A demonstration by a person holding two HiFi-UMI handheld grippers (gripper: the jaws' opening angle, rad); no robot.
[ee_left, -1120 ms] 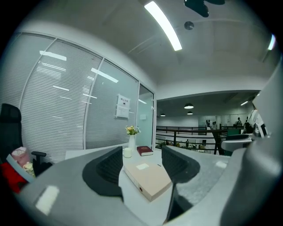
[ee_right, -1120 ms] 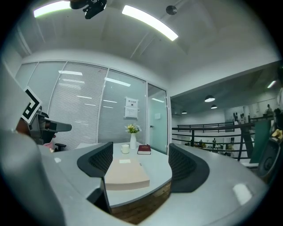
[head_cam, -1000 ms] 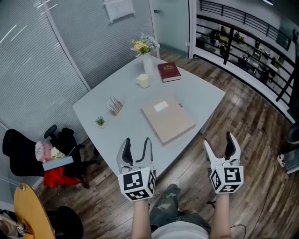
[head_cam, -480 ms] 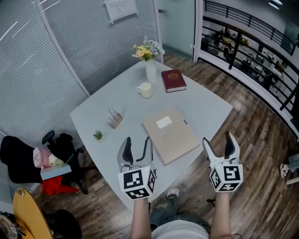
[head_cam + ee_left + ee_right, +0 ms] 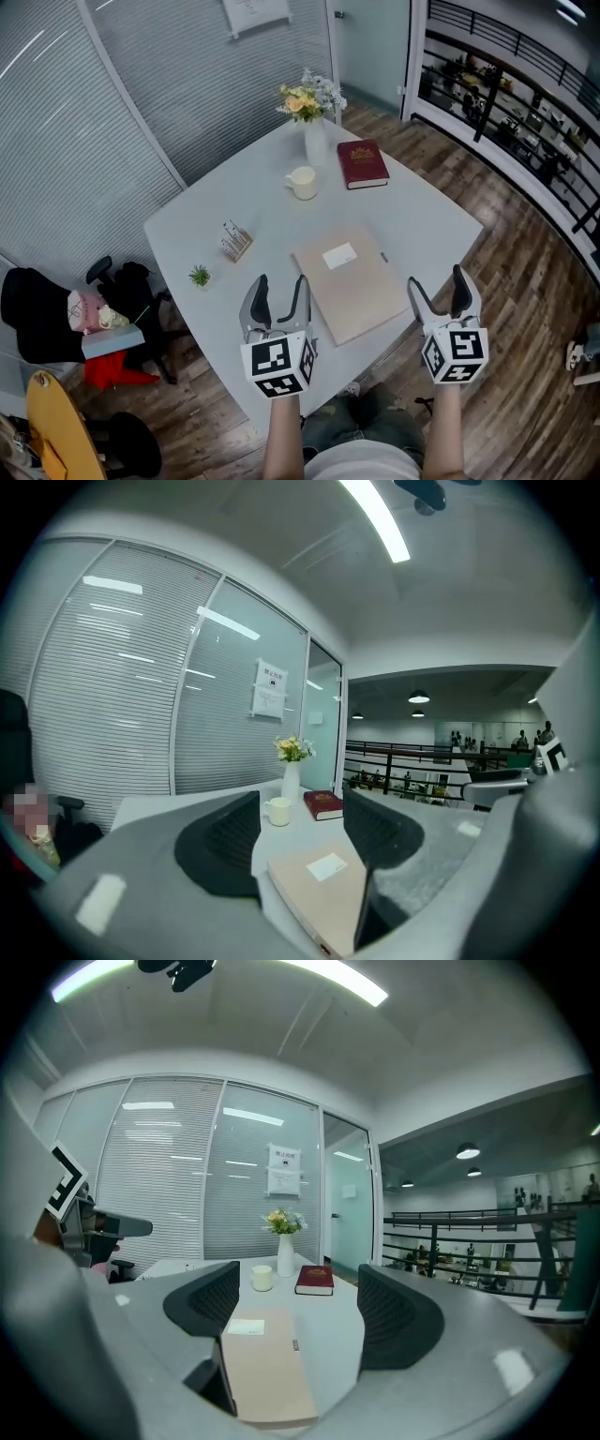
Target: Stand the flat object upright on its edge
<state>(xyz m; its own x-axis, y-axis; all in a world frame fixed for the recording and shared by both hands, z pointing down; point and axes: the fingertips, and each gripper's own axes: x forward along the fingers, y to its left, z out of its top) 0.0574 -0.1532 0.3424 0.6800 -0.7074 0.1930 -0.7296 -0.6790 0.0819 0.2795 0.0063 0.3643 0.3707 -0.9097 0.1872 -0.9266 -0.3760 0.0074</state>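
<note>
Left gripper (image 5: pixel 278 283): jaws spread, nothing between them, held over the near table edge.
Right gripper (image 5: pixel 436 281): jaws spread, empty, held just off the table.
Flat tan rectangular board with white label (image 5: pixel 352 279): lying flat on pale grey table (image 5: pixel 216 202), ahead between both grippers.
Dark red book (image 5: pixel 363 164), white cup (image 5: pixel 302 183): farther back.

Grey table (image 5: pixel 216 216) in an office with slatted blinds (image 5: pixel 75 141) and a wooden floor (image 5: pixel 525 253).
At the far corner stands 1 white vase (image 5: pixel 316 145) of flowers (image 5: pixel 309 97), a cream mug (image 5: pixel 303 183) just beside it and a dark red book (image 5: pixel 363 164) lying flat nearby. Near the left edge sit 1 tiny green plant (image 5: pixel 200 277) and a small card rack (image 5: pixel 235 241). A black chair (image 5: pixel 37 309) piled with clothes stands off to the left.
</note>
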